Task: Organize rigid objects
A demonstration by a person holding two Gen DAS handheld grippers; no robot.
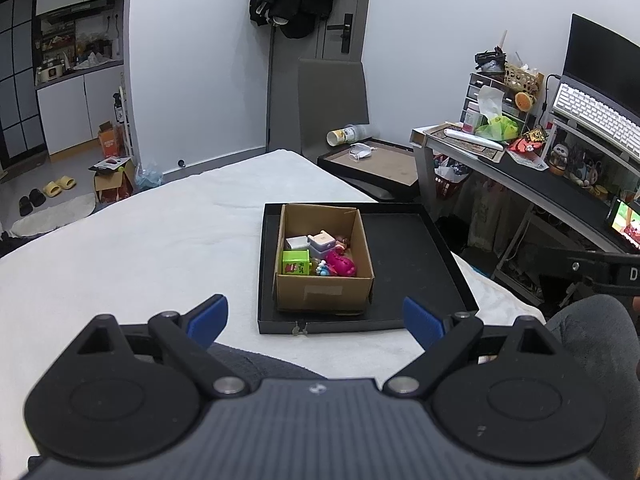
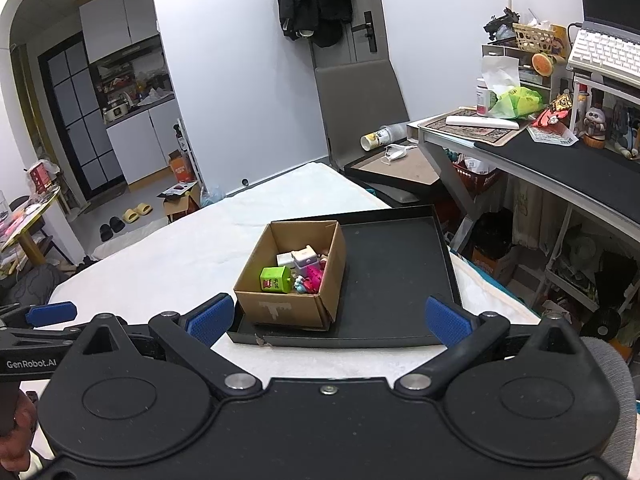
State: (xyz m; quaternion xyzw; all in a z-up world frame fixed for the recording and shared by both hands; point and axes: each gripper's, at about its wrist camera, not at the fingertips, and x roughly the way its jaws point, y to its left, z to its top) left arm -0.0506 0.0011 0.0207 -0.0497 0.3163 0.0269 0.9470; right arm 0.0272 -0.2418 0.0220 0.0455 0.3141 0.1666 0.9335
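A brown cardboard box (image 1: 324, 294) (image 2: 280, 304) stands in the left part of a shallow black tray (image 1: 408, 248) (image 2: 392, 264) on a white-covered bed. Inside it lie several small toys: a green cube (image 1: 295, 262) (image 2: 275, 279), a white block (image 1: 296, 243), a lilac-and-white piece (image 1: 322, 241) (image 2: 304, 260) and a pink figure (image 1: 341, 263) (image 2: 316, 276). My left gripper (image 1: 316, 320) is open, held back from the tray's near edge with nothing between its blue pads. My right gripper (image 2: 328, 322) is open too, just short of the tray.
A dark chair (image 1: 334, 100) and a low black-framed board (image 1: 372, 164) stand beyond the bed. To the right is a cluttered desk (image 1: 520, 168) with a keyboard. The person's grey-clad knees (image 1: 592, 336) flank the grippers. White bedding (image 1: 140, 240) spreads left of the tray.
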